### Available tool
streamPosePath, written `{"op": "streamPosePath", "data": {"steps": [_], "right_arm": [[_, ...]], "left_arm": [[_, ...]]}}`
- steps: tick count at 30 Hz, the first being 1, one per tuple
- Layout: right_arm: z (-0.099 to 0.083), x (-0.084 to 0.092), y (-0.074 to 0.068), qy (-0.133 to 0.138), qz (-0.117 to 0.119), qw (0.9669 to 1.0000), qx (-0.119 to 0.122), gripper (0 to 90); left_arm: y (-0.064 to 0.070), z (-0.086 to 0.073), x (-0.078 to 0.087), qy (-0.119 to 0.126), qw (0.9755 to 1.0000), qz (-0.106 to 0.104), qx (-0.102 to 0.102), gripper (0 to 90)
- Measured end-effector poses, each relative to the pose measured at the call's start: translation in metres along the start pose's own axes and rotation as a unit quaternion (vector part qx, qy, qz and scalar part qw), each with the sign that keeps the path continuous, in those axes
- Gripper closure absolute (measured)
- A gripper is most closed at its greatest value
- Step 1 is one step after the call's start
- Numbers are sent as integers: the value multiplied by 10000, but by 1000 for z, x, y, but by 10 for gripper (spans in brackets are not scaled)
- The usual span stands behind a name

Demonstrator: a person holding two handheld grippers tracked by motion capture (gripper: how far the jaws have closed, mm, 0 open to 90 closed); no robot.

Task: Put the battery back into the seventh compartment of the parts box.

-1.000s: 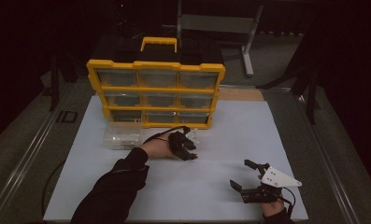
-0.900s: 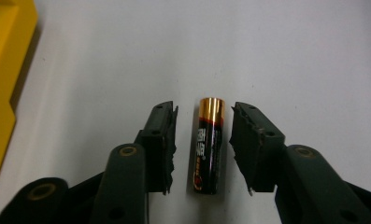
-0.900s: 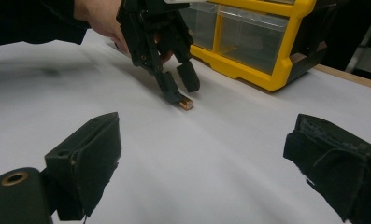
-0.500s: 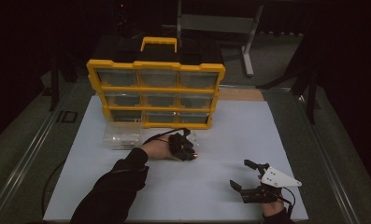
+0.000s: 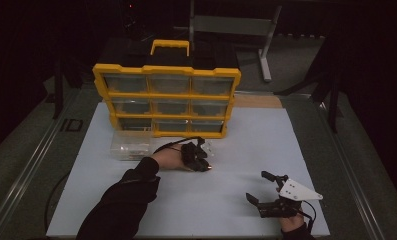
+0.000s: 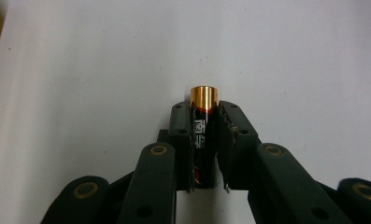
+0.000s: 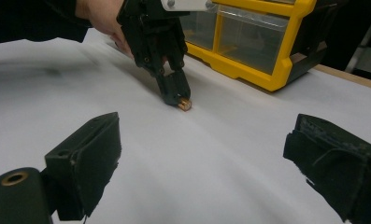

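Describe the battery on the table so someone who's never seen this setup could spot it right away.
Start at the yellow drawer organizer at the back of the white table. In front of it, the left gripper has just been closing around the battery. It is a small black cylinder with a gold end cap, unlike the clear plastic box nearby.

A yellow organiser case (image 5: 166, 102) stood upright at the far side of the white table top (image 5: 256, 145), its clear drawers in three rows of three and its yellow carry handle (image 5: 170, 46) sticking up from a black top. One clear plastic drawer (image 5: 130, 145) lay out on the white surface just in front of the case's lower left corner, with small items inside too dim to make out. A strip of bare wood (image 5: 258, 101) showed at the table's far edge, right of the case. Behind it all, in the dark, stood a grey metal stand (image 5: 266, 45) on the floor
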State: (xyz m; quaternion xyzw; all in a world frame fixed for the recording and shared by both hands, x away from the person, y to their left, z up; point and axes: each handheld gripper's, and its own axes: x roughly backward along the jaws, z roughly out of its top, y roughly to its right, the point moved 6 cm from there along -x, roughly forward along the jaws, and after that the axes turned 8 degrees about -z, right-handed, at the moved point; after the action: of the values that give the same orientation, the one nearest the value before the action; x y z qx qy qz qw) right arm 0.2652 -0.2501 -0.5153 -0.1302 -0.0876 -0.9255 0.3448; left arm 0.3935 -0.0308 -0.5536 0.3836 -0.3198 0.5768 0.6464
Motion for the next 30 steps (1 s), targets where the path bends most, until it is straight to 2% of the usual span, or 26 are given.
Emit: {"op": "streamPosePath", "data": {"steps": [7,10,11,13,17,26,27,30], "right_arm": [[0,0,0,2,-9,10000,-6,90],[0,0,0,3,-13,10000,-5,90],[0,0,0,3,-16,10000,-3,90],[1,0,0,16,-18,10000,3,90],[0,0,0,7,-20,10000,3,90],[0,0,0,-2,-23,10000,-5,90],[0,0,0,-2,-19,10000,-2,90],[0,0,0,0,-19,10000,-8,90]], "left_arm": [[8,6,13,12,9999,-142,-90,756],[11,9,21,44,9998,-145,-140,757],[12,10,24,52,9998,-88,-163,756],[15,13,29,77,9997,-153,-199,756],[18,17,39,147,9996,-118,-220,756],[26,22,57,128,9991,-166,-365,756],[27,23,59,111,9991,-107,-407,756],[29,25,65,142,9990,-113,-412,757]]}}
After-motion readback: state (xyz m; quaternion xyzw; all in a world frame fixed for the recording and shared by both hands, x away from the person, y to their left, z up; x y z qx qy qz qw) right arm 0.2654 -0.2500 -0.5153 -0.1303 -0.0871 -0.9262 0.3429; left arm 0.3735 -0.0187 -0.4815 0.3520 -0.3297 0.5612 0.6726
